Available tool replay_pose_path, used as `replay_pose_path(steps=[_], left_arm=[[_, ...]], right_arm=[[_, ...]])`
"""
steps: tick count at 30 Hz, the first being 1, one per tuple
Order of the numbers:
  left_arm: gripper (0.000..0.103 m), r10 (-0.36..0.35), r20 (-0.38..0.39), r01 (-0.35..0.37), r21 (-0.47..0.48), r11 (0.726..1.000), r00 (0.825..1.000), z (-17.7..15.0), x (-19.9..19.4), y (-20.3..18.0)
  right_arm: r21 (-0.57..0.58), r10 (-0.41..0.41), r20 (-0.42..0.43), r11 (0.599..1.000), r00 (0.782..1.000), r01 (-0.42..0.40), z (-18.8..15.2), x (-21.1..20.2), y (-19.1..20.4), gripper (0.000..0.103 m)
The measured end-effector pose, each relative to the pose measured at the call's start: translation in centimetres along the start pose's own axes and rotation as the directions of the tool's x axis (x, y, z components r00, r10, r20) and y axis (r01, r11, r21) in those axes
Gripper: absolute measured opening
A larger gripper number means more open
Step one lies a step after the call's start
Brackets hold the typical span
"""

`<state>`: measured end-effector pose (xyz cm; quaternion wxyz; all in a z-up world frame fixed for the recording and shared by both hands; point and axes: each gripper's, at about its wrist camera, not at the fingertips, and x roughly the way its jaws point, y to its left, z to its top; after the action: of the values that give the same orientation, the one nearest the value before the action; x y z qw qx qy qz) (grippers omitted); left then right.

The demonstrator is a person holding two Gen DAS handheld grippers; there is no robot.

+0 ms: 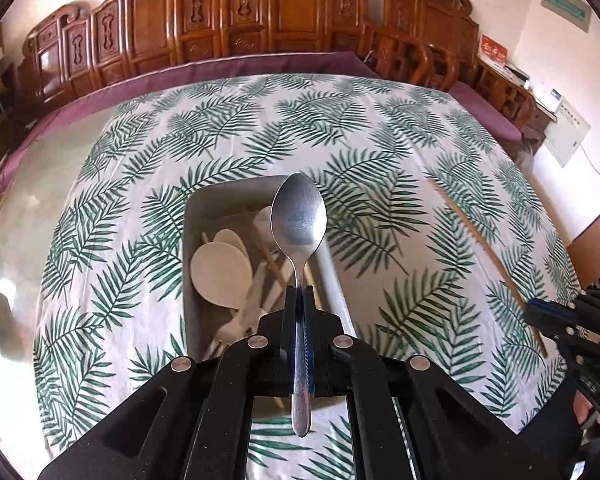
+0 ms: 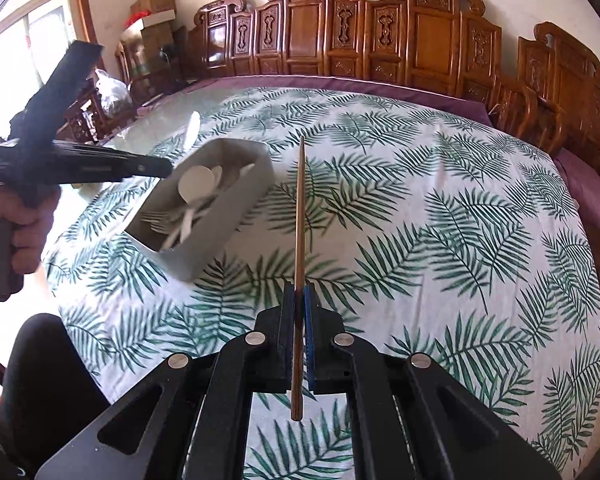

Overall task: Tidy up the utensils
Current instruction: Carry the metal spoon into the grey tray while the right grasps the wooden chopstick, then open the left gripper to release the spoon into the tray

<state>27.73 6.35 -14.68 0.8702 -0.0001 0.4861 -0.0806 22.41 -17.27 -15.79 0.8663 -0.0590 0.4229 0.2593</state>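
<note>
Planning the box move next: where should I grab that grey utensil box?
Take the grey box by its long right wall, from above. The top is open, that rim is bare, and utensils crowd the left side; both hand-held grippers are full.

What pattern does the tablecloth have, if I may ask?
Green fern leaves on white tablecloth, clearest in the right wrist view.

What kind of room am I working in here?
Probably a home dining room: a table under a leaf-print tablecloth, carved wooden chairs ranged along the wall, and a grey utensil bin holding spoons.

Bin's [image 1: 196,216] utensils blurred (near end hidden)
</note>
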Motion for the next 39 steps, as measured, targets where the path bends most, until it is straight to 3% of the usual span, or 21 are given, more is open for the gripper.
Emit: replay_pose_path(steps=[11,24,30,33,39], left_arm=[[0.002,0.017,-0.062,-0.020,-0.039,0.999,0.998,0.8,4.4,2.9],[0.003,0.029,-0.126,-0.036,-0.048,0.998,0.992,0.2,7.7,3.1],[0.005,0.027,-0.097,-0.032,-0.052,0.998,0.995,-0.1,6.3,3.1],[0.017,0.031,-0.063,-0.034,-0.048,0.998,0.998,-0.1,4.7,3.1],[0.028,0.043,0.009,-0.043,-0.045,0.998,0.999,-1.0,1.1,3.6]], right_arm=[[-0.002,0.024,-0.009,1.000,1.000,-0.024,1.7,0.9,1.1,0.006],[0.006,0.030,-0.028,1.000,0.999,-0.030,1.4,1.8,1.3,0.006],[0.008,0.035,-0.023,0.999,0.999,-0.035,1.5,1.8,1.7,0.006],[0.004,0.041,-0.018,0.999,0.999,-0.041,1.7,1.7,2.2,0.006],[0.000,0.058,-0.006,0.998,0.998,-0.058,2.6,2.1,3.5,0.006]])
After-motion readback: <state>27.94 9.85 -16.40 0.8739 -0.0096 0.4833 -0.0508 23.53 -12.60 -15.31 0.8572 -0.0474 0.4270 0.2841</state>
